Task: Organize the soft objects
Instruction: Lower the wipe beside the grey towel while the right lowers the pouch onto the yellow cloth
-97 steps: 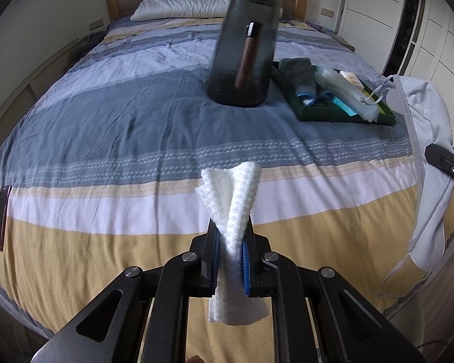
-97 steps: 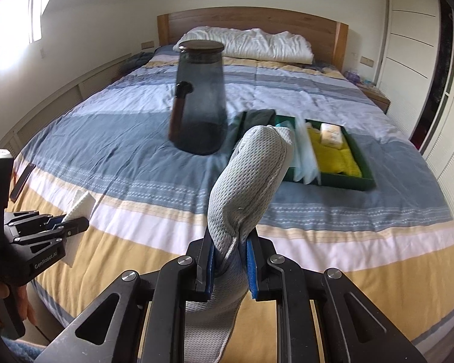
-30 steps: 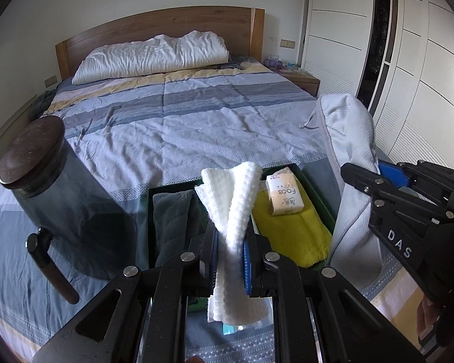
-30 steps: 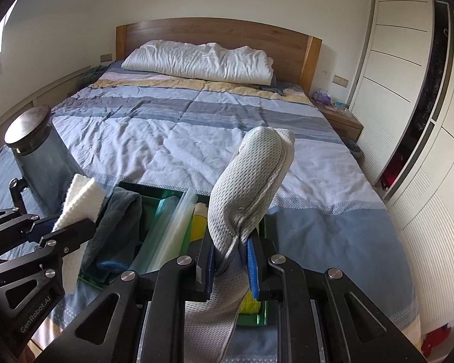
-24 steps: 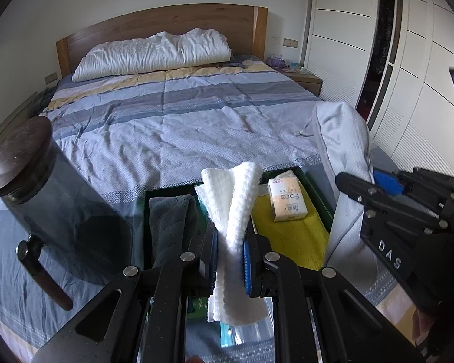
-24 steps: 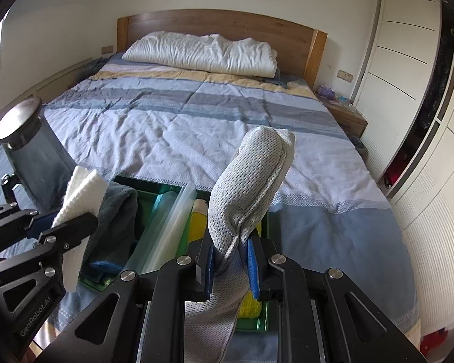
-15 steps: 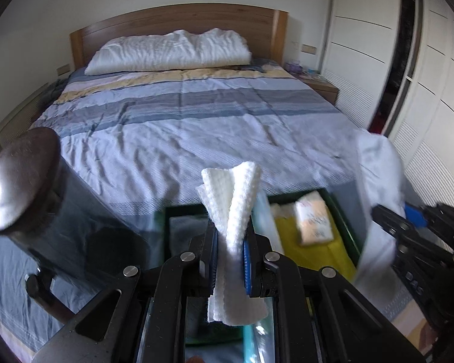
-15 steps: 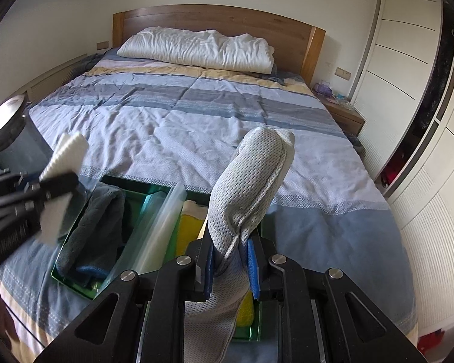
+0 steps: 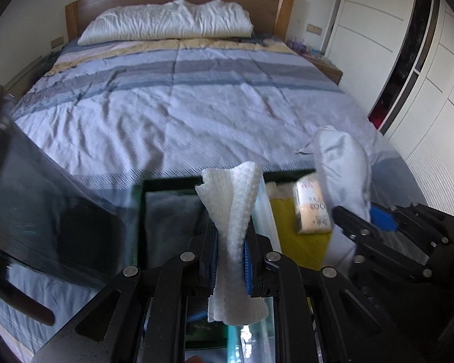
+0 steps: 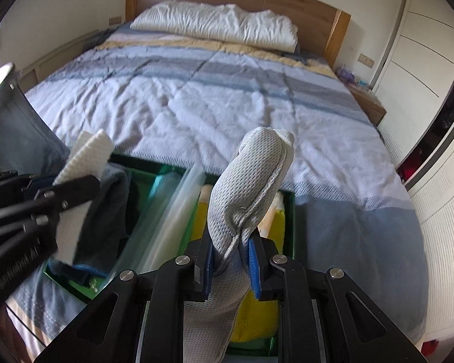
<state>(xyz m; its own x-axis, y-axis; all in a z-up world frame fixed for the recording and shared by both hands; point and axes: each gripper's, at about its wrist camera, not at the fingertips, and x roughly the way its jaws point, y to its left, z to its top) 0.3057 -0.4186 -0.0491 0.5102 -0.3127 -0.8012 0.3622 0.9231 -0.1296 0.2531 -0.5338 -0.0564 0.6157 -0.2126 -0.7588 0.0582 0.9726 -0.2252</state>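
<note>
- Holding a white waffle cloth (image 9: 236, 211), the left tool (image 9: 230, 248) is clenched on the cloth's middle; both ends stand free of the jaws above the green tray (image 9: 172, 180).
- Right tool (image 10: 230, 257) is clenched on a grey mesh fabric piece (image 10: 248, 181), gripped near its lower part, with the rounded end rising above the tray's right half.
- Tray sits on the bed (image 9: 196, 106) near its foot edge, beside a dark glass jug (image 9: 45, 220) at the tray's left side.
- Tray contents: dark grey towel (image 9: 172, 220) in the left compartment, yellow cloth (image 9: 290, 233) and a tissue pack (image 9: 311, 208) in the right, clear dividers between.
- Handling judgement: both pieces are light, limp and non-fragile; they will drape and fold on release.
- Grip advice: keep the hold at mid-length, lower until the trailing end touches the compartment, then release.
- Risk: a free end may catch on a divider or overhang the tray rim.
</note>
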